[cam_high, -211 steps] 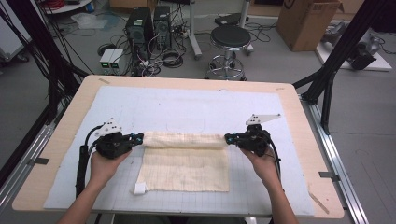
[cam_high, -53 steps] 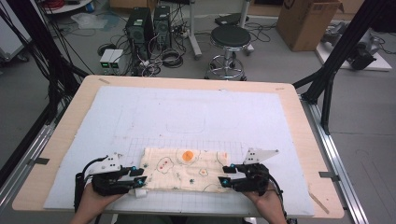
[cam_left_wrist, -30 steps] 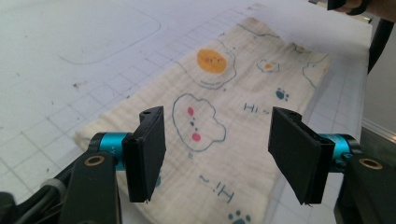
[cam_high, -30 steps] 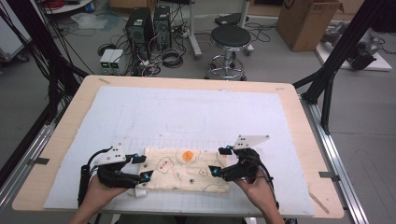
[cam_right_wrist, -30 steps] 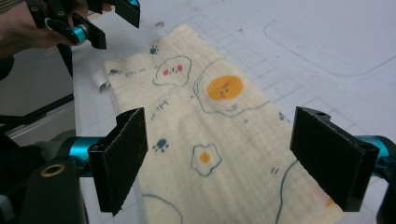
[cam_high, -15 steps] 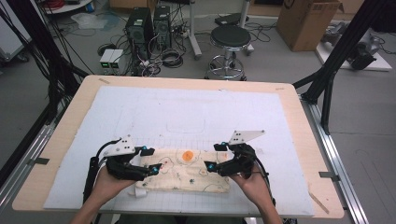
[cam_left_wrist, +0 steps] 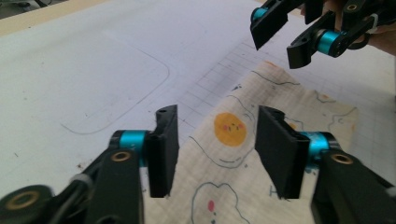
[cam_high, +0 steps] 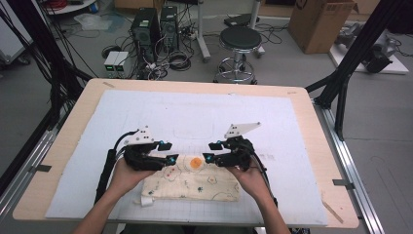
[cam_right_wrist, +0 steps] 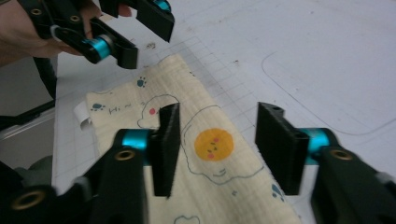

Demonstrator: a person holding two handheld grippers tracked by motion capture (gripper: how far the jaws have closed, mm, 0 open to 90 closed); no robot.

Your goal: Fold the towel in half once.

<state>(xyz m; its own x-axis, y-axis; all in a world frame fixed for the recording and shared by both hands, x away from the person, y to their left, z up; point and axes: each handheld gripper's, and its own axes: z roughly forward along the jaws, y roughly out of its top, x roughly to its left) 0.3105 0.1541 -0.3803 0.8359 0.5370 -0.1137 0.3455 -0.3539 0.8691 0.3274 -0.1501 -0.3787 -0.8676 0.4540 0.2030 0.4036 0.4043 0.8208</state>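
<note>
The left tongs [cam_high: 168, 152] stand apart, jaws just closing some, with nothing pinched; in the left gripper view [cam_left_wrist: 215, 148] the gap between them frames the cloth [cam_left_wrist: 261, 168] below, and the pads do not press on it. The right tongs [cam_high: 211, 152] are likewise apart, jaws just closing too, and in the right gripper view [cam_right_wrist: 217, 148] they hang over the cloth [cam_right_wrist: 205, 177] without clamping it. The two pairs point toward each other over the cloth's far edge, near but not touching, with an orange round print [cam_high: 196, 164] between them. Each gripper view shows the other pair farther off, also apart.

The cloth [cam_high: 195, 183] is cream with small drawn figures, folded to a flat band, lying on the near middle of the surface [cam_high: 204, 117], which is a pale mat with a grid. A small white tag [cam_high: 146, 201] sticks out at its near left corner. A hand [cam_high: 124, 178] holds the left gripper, and another hand [cam_high: 251, 179] the right; both come in from the near edge. Beyond the surface, on the floor, stand a stool [cam_high: 238, 46], computer towers [cam_high: 156, 24] and a cardboard box [cam_high: 324, 22]
</note>
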